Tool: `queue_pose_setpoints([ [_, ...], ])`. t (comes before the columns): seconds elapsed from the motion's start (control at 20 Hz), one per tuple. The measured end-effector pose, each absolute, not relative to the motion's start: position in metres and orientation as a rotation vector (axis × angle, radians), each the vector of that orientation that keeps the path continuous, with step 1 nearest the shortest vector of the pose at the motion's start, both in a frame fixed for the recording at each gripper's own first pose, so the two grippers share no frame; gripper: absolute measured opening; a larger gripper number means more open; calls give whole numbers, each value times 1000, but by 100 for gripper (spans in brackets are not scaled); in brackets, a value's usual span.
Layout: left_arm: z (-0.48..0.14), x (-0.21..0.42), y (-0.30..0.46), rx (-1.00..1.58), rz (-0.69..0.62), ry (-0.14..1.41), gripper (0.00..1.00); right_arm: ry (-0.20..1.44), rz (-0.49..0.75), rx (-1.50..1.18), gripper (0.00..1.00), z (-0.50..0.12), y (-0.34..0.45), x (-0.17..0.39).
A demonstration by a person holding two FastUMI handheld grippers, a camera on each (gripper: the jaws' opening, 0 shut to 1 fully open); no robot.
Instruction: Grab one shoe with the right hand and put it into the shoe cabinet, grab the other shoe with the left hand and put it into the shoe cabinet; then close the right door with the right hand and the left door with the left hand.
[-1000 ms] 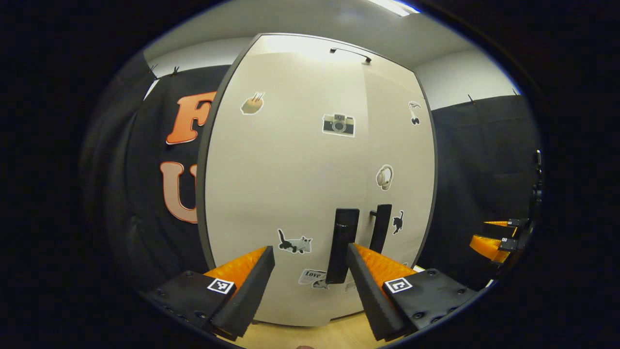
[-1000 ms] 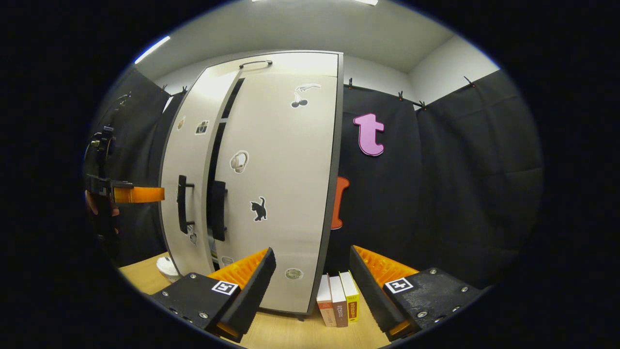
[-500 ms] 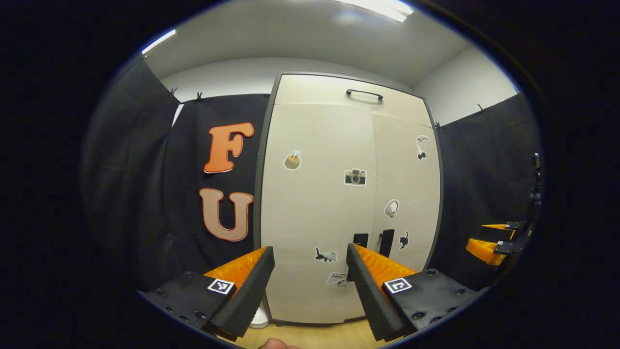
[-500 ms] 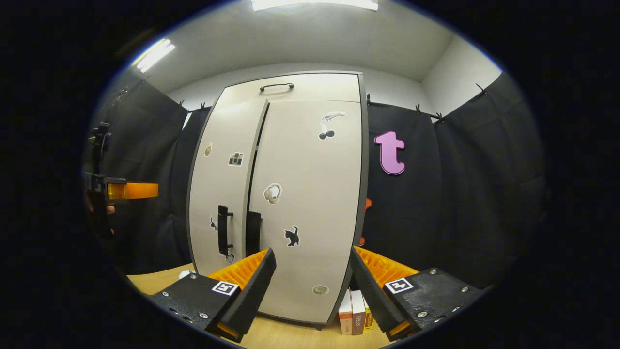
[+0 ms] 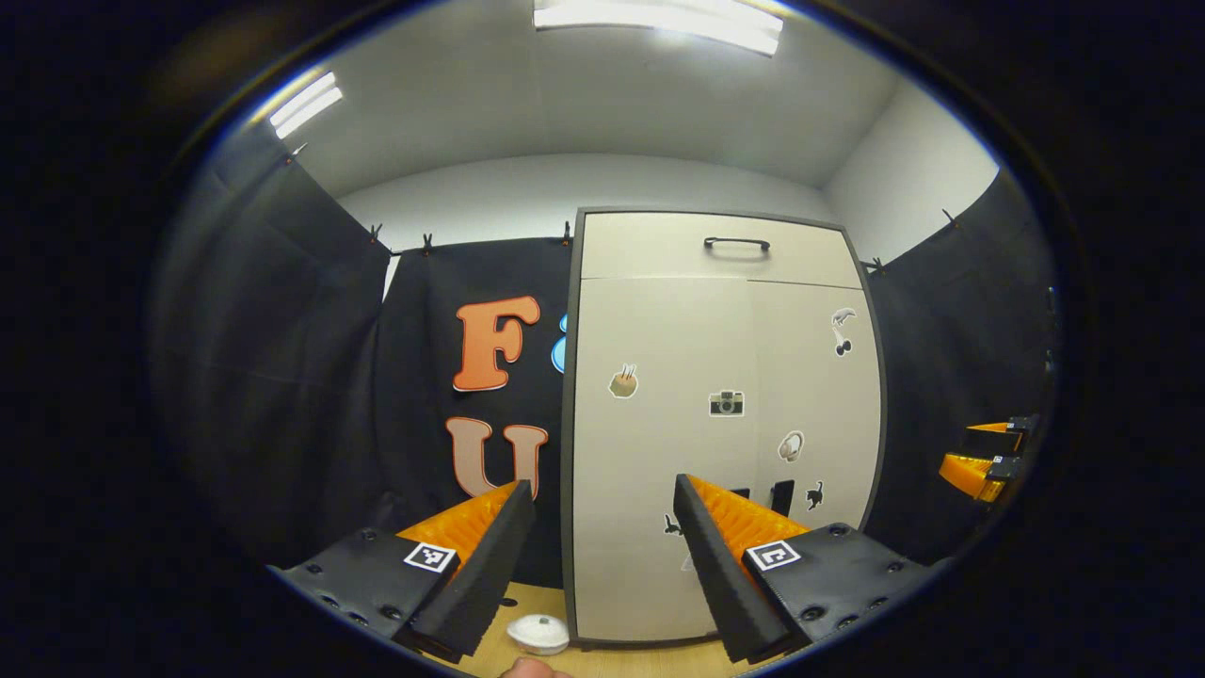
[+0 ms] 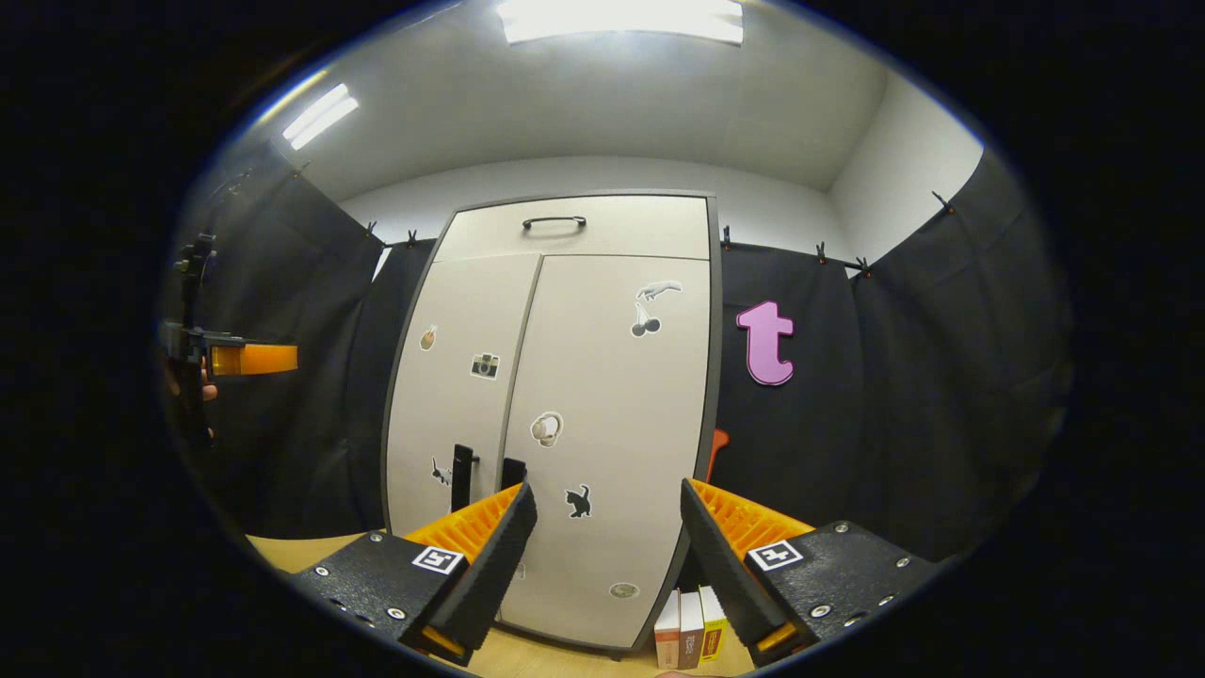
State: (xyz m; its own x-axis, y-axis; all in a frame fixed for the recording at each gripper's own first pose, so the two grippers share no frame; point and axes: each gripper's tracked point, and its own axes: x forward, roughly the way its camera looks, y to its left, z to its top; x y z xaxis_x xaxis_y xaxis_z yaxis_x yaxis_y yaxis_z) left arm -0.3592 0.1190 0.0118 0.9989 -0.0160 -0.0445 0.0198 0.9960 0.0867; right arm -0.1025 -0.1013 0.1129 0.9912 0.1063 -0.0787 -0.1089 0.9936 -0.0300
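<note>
The pale shoe cabinet (image 5: 659,452) stands ahead with both doors shut and stickers on them. Its two black handles (image 5: 781,495) sit side by side at the middle seam, also seen as black handles (image 6: 463,463) in the right gripper view, where the cabinet (image 6: 602,424) fills the centre. My left gripper (image 5: 602,556) is open and empty, held back from the doors. My right gripper (image 6: 607,556) is open and empty too, well short of the cabinet. The right gripper (image 5: 984,461) shows far right in the left gripper view; the left gripper (image 6: 240,358) shows far left in the right gripper view, a hand behind it.
A small white object (image 5: 538,633) lies on the wooden floor (image 5: 602,664) left of the cabinet's base. Three books (image 6: 690,636) stand upright against the cabinet's right side. Black cloth walls close in on both sides.
Both grippers have drawn back from the cabinet, so it looks smaller and farther. The narrow gap between the doors seen a second ago has shut.
</note>
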Motion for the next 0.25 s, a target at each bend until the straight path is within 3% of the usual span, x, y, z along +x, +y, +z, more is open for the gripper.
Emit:
queue_pose_setpoints([
  [0.25,18,-365,116,70,-32,24,96,63,139,-18,94,121,-95,-106],
])
